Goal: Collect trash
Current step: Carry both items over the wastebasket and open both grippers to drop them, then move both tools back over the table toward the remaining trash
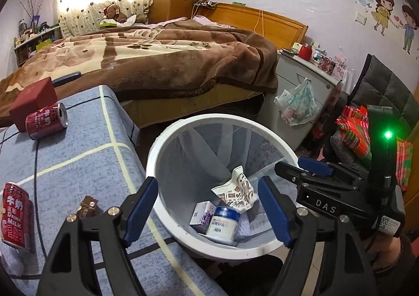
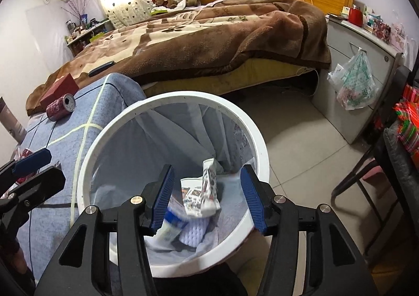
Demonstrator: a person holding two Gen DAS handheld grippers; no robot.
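A white trash bin (image 1: 154,154) with a clear liner stands beside a blue checked table; it also shows in the right wrist view (image 2: 86,165). Inside lie a crumpled wrapper (image 1: 237,188), a white jar with a blue lid (image 1: 222,225) and a small box (image 1: 201,214). My left gripper (image 1: 208,206) is open and empty over the bin. My right gripper (image 2: 207,199) is open and empty above the bin, with the wrapper (image 2: 207,191) below it. Two red milk cans (image 1: 47,120) (image 1: 14,214) and a brown wrapper (image 1: 87,206) lie on the table (image 1: 86,165).
A dark red box (image 1: 32,102) sits at the table's far end. A bed with a brown blanket (image 1: 162,60) lies behind. A grey cabinet with a hanging plastic bag (image 2: 353,83) and a chair (image 2: 379,191) stand to the right on the tiled floor.
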